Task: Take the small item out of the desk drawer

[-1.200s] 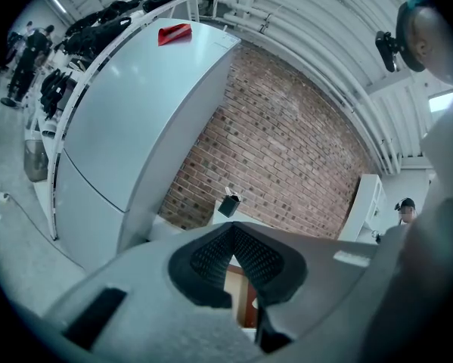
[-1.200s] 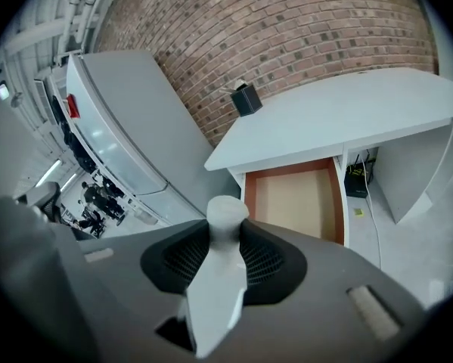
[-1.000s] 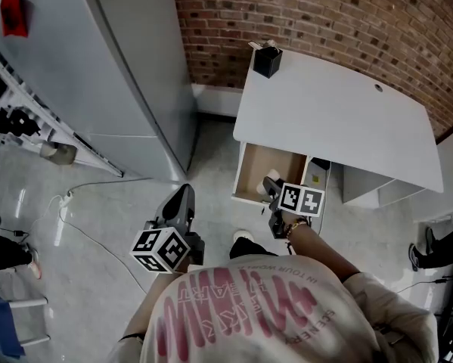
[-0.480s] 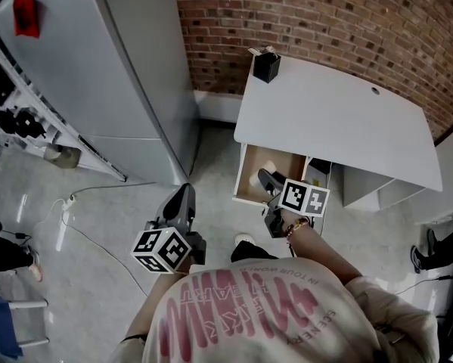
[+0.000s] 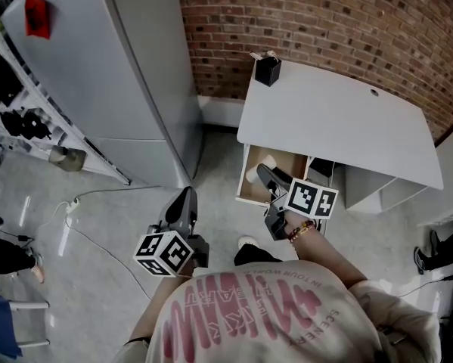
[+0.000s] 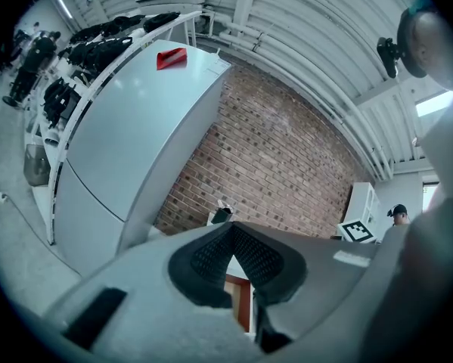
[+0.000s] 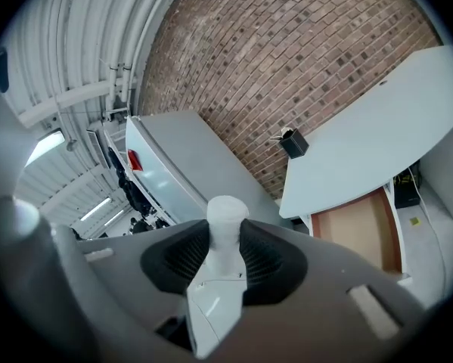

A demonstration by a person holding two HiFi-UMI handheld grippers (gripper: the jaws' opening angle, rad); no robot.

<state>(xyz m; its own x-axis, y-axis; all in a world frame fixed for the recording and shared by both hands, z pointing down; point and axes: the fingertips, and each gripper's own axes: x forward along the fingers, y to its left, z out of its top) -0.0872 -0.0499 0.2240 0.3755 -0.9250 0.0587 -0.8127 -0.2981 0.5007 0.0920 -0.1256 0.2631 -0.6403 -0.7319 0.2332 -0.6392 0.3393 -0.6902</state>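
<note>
Above open drawer (image 7: 362, 221) | right hand-held gripper (image 7: 226, 240): clamped on small white item (image 7: 226, 216) | left hand-held gripper (image 6: 232, 231): jaws together, empty

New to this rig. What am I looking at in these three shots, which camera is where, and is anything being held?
There is no robot here: a person holds a two-jaw gripper in each hand. The head view comes from a camera on the person's head that looks steeply down. The other two views come from cameras riding on each gripper, looking along its jaws. The cubes with square markers are parts of the grippers.

In front stands a white desk against a brick wall. A black holder sits on its far corner, and its drawer is pulled open. A tall grey cabinet stands to the left.

The right gripper is shut on a small white item, close to the open drawer. The left gripper is shut with nothing between its pads, held off to the desk's left.
</note>
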